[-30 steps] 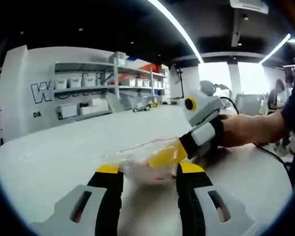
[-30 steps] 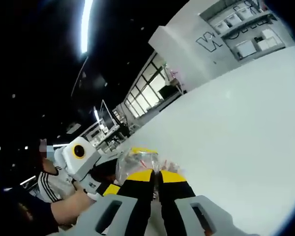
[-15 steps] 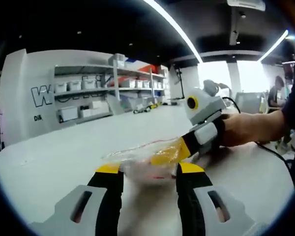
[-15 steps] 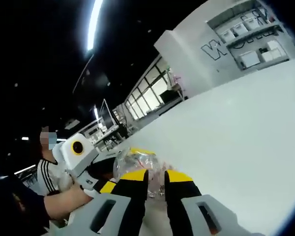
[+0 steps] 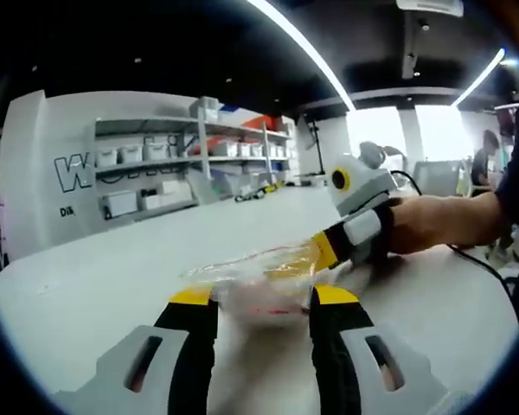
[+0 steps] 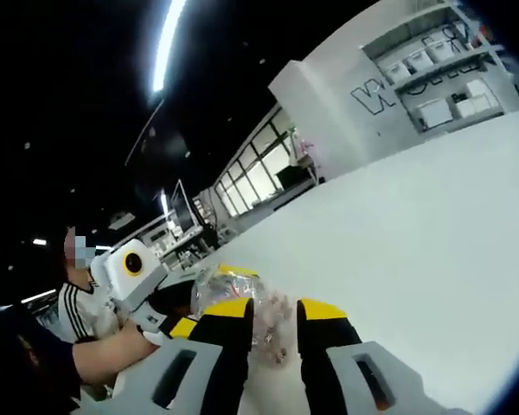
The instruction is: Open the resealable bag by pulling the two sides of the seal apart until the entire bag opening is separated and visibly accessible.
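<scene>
A clear resealable bag (image 5: 253,278) with pale and reddish contents lies on the white table (image 5: 95,277). My left gripper (image 5: 261,296) stands open just in front of it, its yellow-tipped jaws level with the bag's two ends. My right gripper (image 5: 318,252), held by a hand, comes in from the right with its yellow tips at the bag's right end. In the right gripper view the bag (image 6: 229,287) sits just beyond my right gripper (image 6: 275,308), which is open, and crumpled film shows in the gap. My left gripper (image 6: 209,301) reaches in from the left there.
Shelves (image 5: 156,164) with white bins line the far wall behind the table. A person (image 5: 487,164) stands at the far right by bright windows. A black cable (image 5: 476,268) lies on the table near the hand. The table (image 6: 415,225) stretches wide and bare.
My right gripper was shut on the bag's edge a second ago; its jaws have since spread apart, and it has drawn back a little to the right. My left gripper stayed put.
</scene>
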A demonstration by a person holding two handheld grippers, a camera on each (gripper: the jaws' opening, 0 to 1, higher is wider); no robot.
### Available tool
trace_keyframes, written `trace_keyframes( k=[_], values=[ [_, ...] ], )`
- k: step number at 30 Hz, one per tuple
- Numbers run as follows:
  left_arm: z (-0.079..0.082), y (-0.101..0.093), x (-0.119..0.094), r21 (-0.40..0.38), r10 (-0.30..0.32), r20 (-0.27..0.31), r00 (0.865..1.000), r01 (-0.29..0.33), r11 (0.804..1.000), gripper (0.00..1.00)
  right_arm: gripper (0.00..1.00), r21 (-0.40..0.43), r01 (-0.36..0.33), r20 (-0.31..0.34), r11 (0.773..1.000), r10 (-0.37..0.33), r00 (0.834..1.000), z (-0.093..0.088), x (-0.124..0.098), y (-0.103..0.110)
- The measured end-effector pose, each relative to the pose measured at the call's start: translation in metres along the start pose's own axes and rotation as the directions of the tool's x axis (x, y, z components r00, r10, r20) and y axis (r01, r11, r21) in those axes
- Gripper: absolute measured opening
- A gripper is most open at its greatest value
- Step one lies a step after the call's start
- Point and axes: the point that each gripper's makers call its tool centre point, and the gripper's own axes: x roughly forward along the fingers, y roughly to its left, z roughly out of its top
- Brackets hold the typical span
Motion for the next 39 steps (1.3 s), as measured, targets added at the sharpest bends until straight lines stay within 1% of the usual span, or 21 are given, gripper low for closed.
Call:
trace_keyframes(
  k=[6, 13, 20, 28, 32, 39],
  values=[
    [0.0, 0.0, 0.0, 0.001, 0.0, 0.0, 1.0, 0.0, 1.0, 0.42, 0.16, -0.005, -0.001, 0.0, 1.0, 0.001, 1.0, 0.0, -0.001, 0.0],
    [0.0, -0.001, 0.0, 0.006, -0.001, 0.001, 1.0, 0.001, 1.0, 0.41, 0.16, 0.0, 0.001, 0.0, 1.0, -0.001, 1.0, 0.002, -0.004, -0.005],
    [0.0, -0.001, 0.0, 0.012, -0.002, 0.003, 1.0, 0.002, 1.0, 0.41, 0.16, 0.049, -0.015, 0.024, 0.999, 0.014, 1.0, 0.009, -0.009, -0.008],
    [0.0, -0.001, 0.0, 0.013, -0.003, 0.004, 1.0, 0.003, 1.0, 0.41, 0.16, 0.064, -0.03, 0.027, 0.998, 0.028, 0.999, 0.011, -0.012, -0.008],
    [0.0, -0.001, 0.0, 0.019, -0.001, 0.004, 1.0, 0.001, 1.0, 0.41, 0.16, 0.085, -0.05, 0.043, 0.995, 0.047, 0.998, 0.014, -0.015, -0.006],
    [0.0, -0.001, 0.0, 0.021, -0.002, 0.004, 1.0, 0.002, 1.0, 0.41, 0.17, 0.094, -0.068, 0.032, 0.993, 0.065, 0.997, 0.012, -0.017, -0.001]
  ],
)
